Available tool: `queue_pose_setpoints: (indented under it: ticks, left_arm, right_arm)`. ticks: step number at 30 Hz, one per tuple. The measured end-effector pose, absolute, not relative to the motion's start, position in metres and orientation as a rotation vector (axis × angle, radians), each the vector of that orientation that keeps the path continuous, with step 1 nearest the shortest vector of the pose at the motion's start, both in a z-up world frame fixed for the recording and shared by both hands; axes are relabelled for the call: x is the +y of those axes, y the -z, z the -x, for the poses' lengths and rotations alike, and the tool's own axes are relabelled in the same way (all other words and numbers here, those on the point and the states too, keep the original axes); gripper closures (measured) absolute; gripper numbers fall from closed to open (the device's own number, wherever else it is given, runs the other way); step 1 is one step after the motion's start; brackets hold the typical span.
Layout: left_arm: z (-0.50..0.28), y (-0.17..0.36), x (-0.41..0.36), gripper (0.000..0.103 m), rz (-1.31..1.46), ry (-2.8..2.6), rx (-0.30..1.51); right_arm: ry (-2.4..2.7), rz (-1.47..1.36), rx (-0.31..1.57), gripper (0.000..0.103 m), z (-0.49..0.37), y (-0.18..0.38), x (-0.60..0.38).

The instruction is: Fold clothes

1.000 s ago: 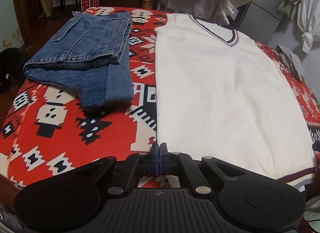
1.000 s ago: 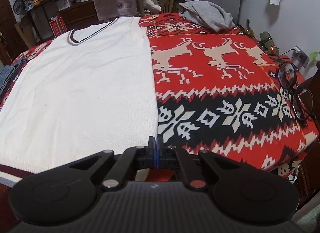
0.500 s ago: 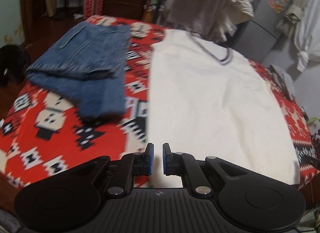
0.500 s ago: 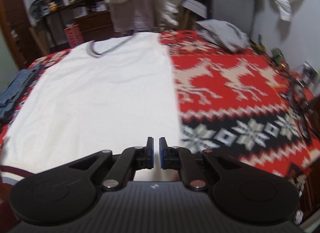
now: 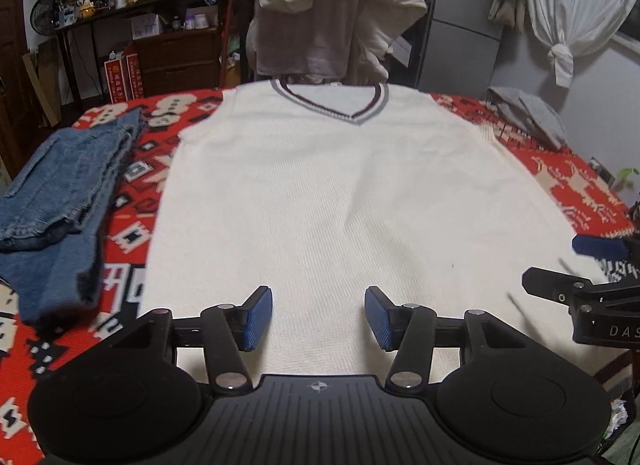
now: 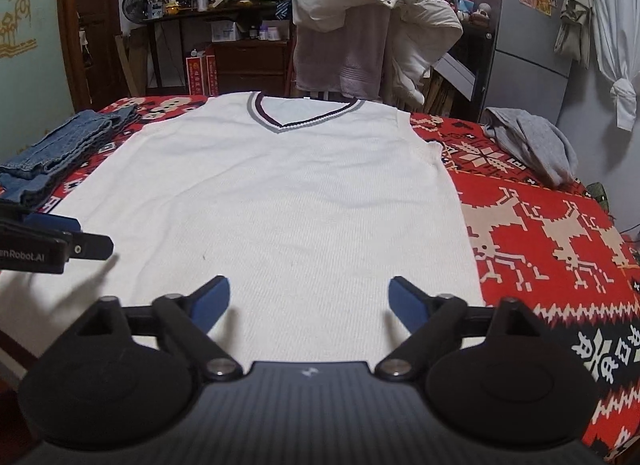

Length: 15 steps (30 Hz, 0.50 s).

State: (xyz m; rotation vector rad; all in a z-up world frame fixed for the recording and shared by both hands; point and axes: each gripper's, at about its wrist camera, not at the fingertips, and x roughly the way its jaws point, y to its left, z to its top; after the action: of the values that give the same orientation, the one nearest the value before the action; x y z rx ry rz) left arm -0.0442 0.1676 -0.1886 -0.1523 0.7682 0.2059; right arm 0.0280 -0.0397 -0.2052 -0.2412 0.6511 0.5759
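Note:
A cream sleeveless V-neck vest (image 5: 340,193) (image 6: 280,193) with a maroon and grey collar lies flat on the red patterned table, neck at the far side. My left gripper (image 5: 318,319) hovers open over the vest's near hem, nothing between its blue pads. My right gripper (image 6: 308,301) is open too, above the near hem a little to the right. Each gripper shows at the edge of the other's view: the right gripper (image 5: 600,265) and the left gripper (image 6: 52,237).
Folded blue jeans (image 5: 60,201) (image 6: 52,149) lie left of the vest. A grey garment (image 5: 528,117) (image 6: 532,141) is bunched at the far right of the red tablecloth (image 6: 560,225). A chair draped with pale clothes (image 6: 372,29) stands behind the table.
Both grippers went from shut to wide open and lifted back from the vest's lower corners toward its middle. The vest lies flat as before.

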Motion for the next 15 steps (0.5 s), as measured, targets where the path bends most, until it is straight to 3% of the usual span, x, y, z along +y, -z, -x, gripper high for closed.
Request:
queue_pose_setpoints:
  ticks: [1, 6, 15]
  left_arm:
    - [0.044, 0.191, 0.167, 0.048, 0.145, -0.214, 0.767]
    - [0.046, 0.197, 0.165, 0.027, 0.126, -0.248, 0.763]
    - [0.043, 0.203, 0.157, 0.000, 0.122, -0.290, 0.766]
  right_arm:
    - [-0.569, 0.250, 0.649, 0.000, -0.029, 0.209, -0.038]
    - [-0.547, 0.272, 0.664, 0.000, -0.032, 0.227, -0.036]
    - [-0.559, 0.218, 0.678, 0.000, -0.037, 0.232, -0.042]
